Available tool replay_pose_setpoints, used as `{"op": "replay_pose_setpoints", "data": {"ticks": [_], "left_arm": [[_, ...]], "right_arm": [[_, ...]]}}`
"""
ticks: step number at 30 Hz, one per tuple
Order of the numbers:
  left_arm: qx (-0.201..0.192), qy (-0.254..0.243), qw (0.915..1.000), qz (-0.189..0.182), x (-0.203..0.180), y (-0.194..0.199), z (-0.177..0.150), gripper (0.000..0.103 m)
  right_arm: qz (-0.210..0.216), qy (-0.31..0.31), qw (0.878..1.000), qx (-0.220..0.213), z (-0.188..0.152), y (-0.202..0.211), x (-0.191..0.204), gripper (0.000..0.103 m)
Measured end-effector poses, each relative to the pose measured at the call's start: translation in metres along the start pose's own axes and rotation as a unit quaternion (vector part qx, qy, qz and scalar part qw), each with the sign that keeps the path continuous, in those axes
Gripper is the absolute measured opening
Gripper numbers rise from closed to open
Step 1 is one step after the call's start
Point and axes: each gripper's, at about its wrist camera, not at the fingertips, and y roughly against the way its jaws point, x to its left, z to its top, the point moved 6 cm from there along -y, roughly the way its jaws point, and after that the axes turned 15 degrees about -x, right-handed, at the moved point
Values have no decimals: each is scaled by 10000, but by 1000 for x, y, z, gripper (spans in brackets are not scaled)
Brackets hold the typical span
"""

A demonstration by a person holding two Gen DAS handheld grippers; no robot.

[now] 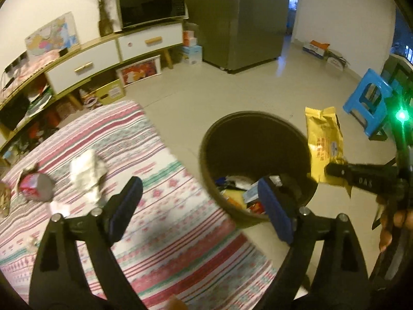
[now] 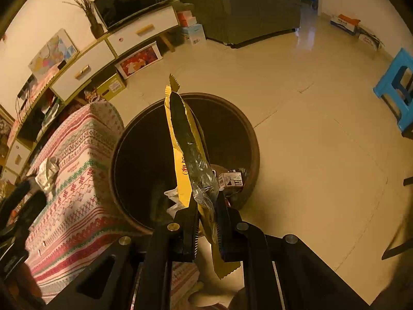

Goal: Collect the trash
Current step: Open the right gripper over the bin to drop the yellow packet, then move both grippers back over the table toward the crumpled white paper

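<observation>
While the gold wrapper (image 2: 180,155) stands up over the round trash bin (image 2: 247,134), the right gripper (image 2: 206,206) pinches its lower end between jaws pressed almost together. Inside the bin lie small boxes and papers. Beside the bin, the left gripper (image 1: 198,206) has its jaws spread wide with nothing between them. On the striped cloth (image 1: 165,232) next to the bin rest a crumpled white tissue (image 1: 87,173) and a red wrapper (image 1: 32,186).
</observation>
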Motion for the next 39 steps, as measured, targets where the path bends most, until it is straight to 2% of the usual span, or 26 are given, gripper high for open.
{"op": "replay_pose_setpoints", "data": {"ticks": [4, 6, 7, 8, 10, 16, 21, 31, 39], "left_arm": [[-9, 23, 9999, 168, 20, 18, -7, 96], [-26, 56, 9996, 260, 31, 26, -9, 98], [-25, 84, 9995, 291, 36, 29, -11, 99], [-22, 120, 9994, 310, 42, 33, -12, 99], [-13, 216, 9993, 310, 54, 41, -17, 100], [-18, 338, 9979, 559, 86, 63, -24, 101], [-105, 517, 9956, 769, 113, 82, -30, 101], [-126, 924, 9884, 1197, 164, 107, -47, 101], [-90, 1273, 9787, 1610, 214, 126, -60, 101]], "right_arm": [[-49, 76, 10000, 39, 0, -3, 5, 13], [-48, 2, 9999, 97, 0, -2, 6, 20], [-51, -34, 9999, 126, 0, -1, 6, 35], [-55, -60, 9999, 100, 1, 1, 7, 57], [-21, -68, 9999, -80, 6, 9, 10, 70], [46, 258, 9995, -193, 13, 24, 31, 71], [187, 600, 9973, -386, 16, 38, 65, 74], [732, 1416, 9849, -673, 4, 64, 162, 82], [1090, 2000, 9710, -722, -16, 69, 235, 86]]}}
